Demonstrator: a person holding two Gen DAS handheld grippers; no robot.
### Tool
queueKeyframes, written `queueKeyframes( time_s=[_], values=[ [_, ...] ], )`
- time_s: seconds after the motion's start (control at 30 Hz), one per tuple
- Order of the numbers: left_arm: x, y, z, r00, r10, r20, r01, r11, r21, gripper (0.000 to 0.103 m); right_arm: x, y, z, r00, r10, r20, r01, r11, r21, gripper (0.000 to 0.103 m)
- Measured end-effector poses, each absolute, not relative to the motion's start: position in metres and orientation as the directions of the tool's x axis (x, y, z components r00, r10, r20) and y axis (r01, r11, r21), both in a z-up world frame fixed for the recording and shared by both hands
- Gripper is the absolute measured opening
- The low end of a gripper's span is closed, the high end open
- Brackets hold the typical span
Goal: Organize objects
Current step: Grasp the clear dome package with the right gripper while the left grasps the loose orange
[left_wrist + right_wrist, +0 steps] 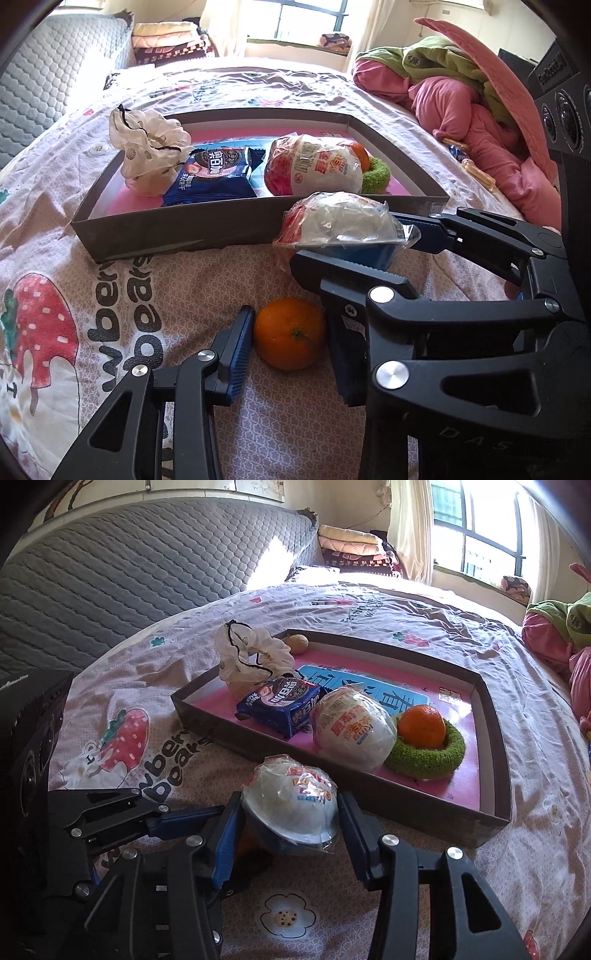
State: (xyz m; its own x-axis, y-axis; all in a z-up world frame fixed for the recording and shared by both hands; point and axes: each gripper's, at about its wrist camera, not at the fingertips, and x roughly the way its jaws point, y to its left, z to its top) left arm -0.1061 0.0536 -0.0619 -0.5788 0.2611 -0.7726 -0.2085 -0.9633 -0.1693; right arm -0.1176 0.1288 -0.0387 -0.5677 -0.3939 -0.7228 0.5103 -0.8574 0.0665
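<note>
An orange (290,334) lies on the bedsheet just in front of the tray. My left gripper (290,332) is shut on it, a blue pad touching each side. My right gripper (291,812) is shut on a plastic-wrapped white egg toy (291,805), also seen as the egg toy (340,225) by the tray's near wall. The grey-walled, pink-floored tray (177,225) holds a white scrunchie (147,147), a blue biscuit pack (214,173), a second wrapped egg (351,727) and another orange (421,722) in a green ring (424,760).
A small brown ball (295,643) sits in the tray's far corner. Pink and green bedding (480,122) is piled at the bed's right side, with snack sticks (480,173) beside it. A grey quilted mattress (147,565) stands along the left, and folded blankets (166,37) lie near the window.
</note>
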Motion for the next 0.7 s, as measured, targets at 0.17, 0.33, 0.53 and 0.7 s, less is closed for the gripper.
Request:
queueKeyframes(
  time_s=[0.17,0.33,0.53,0.7],
  values=[
    [-0.106,0.052,-0.06,-0.58,0.268,-0.77,-0.206,-0.962,-0.18,0.038,-0.115,0.134,-0.032,-0.589,-0.403,-0.701,0.5,-0.863,0.076,0.05],
    [-0.104,0.05,-0.054,-0.589,0.274,-0.761,-0.201,-0.961,-0.19,0.038,-0.112,0.143,-0.018,-0.629,-0.413,-0.658,0.481,-0.872,0.088,0.05],
    [-0.099,0.048,-0.043,-0.611,0.267,-0.746,-0.197,-0.963,-0.183,0.038,-0.113,0.161,-0.005,-0.665,-0.417,-0.619,0.439,-0.89,0.127,0.05],
    [-0.095,0.043,-0.031,-0.632,0.255,-0.732,-0.18,-0.967,-0.181,0.038,-0.112,0.175,0.003,-0.687,-0.421,-0.592,0.412,-0.897,0.159,0.05]
  ],
)
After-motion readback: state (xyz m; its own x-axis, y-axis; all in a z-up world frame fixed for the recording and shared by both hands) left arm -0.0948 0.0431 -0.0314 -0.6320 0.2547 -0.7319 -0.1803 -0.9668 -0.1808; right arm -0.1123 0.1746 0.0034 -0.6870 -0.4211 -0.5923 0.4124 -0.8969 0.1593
